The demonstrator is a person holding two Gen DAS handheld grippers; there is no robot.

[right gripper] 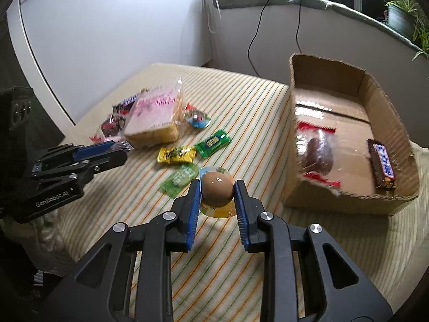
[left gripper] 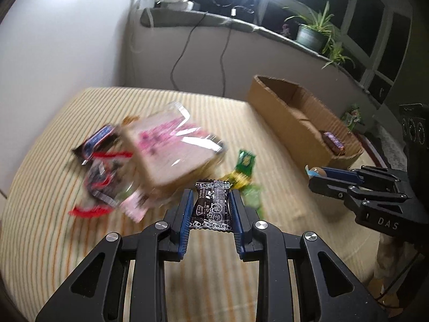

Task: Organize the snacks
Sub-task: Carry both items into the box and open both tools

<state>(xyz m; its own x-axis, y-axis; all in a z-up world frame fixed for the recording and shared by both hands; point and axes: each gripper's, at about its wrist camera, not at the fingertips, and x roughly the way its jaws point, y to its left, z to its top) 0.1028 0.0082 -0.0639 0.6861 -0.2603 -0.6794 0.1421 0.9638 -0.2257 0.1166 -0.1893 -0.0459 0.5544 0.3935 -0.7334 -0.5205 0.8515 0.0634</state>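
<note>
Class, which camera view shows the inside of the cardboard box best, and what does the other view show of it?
The right wrist view: the cardboard box opens toward the camera, showing a chocolate bar and a clear packet inside. The left wrist view shows mostly its outer wall, with one bar visible.

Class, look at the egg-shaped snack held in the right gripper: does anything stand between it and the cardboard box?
Nothing visible does. The right gripper holds the egg-shaped snack, and only bare striped cloth lies before the cardboard box.
</note>
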